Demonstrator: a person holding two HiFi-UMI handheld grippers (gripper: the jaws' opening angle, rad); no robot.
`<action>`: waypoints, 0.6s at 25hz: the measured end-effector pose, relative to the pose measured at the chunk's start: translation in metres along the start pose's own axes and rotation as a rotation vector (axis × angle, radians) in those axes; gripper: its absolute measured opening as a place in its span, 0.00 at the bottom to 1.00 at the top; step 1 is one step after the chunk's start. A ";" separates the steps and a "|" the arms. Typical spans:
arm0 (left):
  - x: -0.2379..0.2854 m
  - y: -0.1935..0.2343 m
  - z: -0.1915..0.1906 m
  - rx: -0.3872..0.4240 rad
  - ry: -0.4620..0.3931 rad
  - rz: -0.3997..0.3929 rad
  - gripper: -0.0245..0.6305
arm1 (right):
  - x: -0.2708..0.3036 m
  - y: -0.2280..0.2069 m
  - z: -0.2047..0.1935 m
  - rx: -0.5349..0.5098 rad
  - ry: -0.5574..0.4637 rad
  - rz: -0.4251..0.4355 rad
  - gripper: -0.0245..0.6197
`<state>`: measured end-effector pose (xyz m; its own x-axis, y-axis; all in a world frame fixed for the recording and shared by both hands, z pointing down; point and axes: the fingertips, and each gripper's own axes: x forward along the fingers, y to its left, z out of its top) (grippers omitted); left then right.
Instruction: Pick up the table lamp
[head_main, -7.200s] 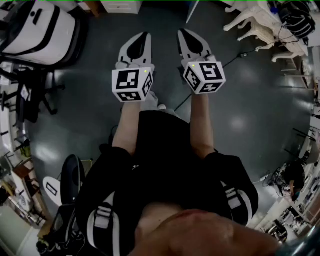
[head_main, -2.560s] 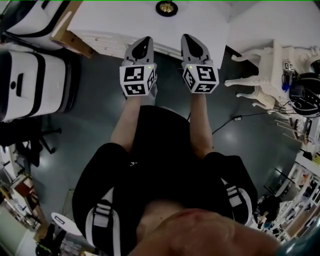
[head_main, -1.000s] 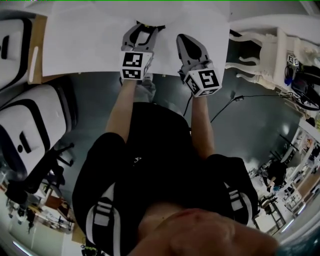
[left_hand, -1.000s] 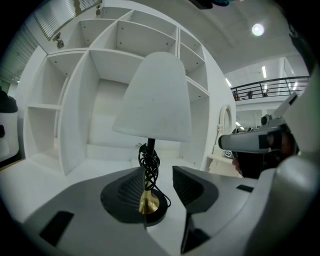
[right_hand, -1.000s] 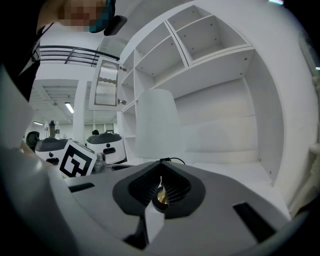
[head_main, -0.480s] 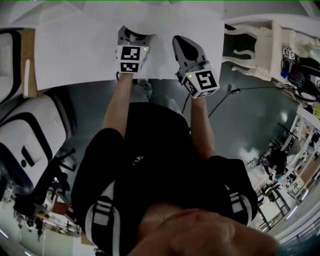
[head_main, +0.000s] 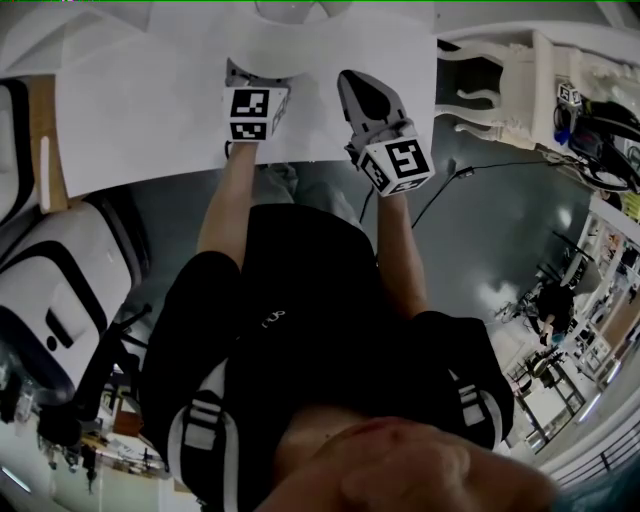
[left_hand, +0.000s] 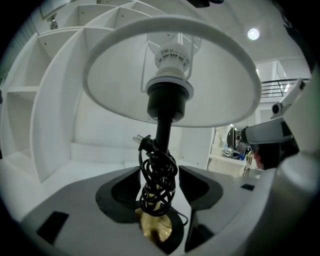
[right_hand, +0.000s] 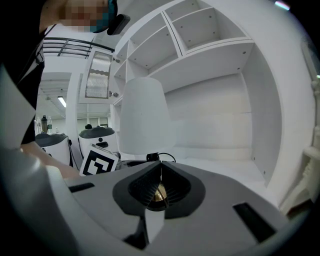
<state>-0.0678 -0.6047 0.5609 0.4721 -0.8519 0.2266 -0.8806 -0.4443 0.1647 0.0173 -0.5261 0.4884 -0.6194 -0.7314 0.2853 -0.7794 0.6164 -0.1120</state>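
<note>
**Status of the pick-up**

1. My left hand-held gripper (left_hand: 161, 176) is spread wide; its jaws have just been opening. The stem (left_hand: 163, 131) of the table lamp (left_hand: 165, 100) stands between them, wrapped in its own coiled black cord (left_hand: 158, 186). Neither pad presses on the stem or the cord.
2. My right hand-held gripper (right_hand: 160, 175) is pressed together and holds nothing. It hovers just beside the lamp, over the white worktop (head_main: 150, 110).
3. The lamp stands upright on the worktop on its brass base (left_hand: 156, 229), in front of white shelves (right_hand: 210, 45).

**Done and left, as I judge it**

- Done: the approach. The left jaws bracket the stem low down, just above the base.
- Left: closing on the stem, then lifting. The lamp is not yet gripped or raised.
- Caution: the cord bundle thickens the stem where the jaws stand, so the grip may land on cord, not on the stem.

**What each view adds**

- Left gripper view: the only one showing the stem between the jaws, the plug (left_hand: 141, 142) and the underside of the shade (left_hand: 120, 95).
- Right gripper view: the shade from the side, with my left gripper's marker cube (right_hand: 98, 161) low beside it.
- Head view: both grippers reaching over the worktop edge, but only the shade's rim, at the top; the stem is hidden.
</note>
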 end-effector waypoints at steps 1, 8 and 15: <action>0.001 0.000 0.001 0.002 -0.001 -0.001 0.41 | 0.000 -0.001 0.000 0.000 0.001 -0.001 0.07; 0.000 -0.002 0.001 0.051 0.020 0.011 0.35 | -0.003 -0.002 -0.004 -0.005 0.014 -0.011 0.07; -0.003 0.000 0.012 -0.001 -0.021 -0.030 0.32 | -0.004 0.001 -0.006 -0.017 0.037 -0.005 0.07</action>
<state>-0.0695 -0.6049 0.5490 0.4978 -0.8435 0.2015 -0.8658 -0.4697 0.1726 0.0199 -0.5210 0.4926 -0.6118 -0.7233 0.3203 -0.7804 0.6180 -0.0950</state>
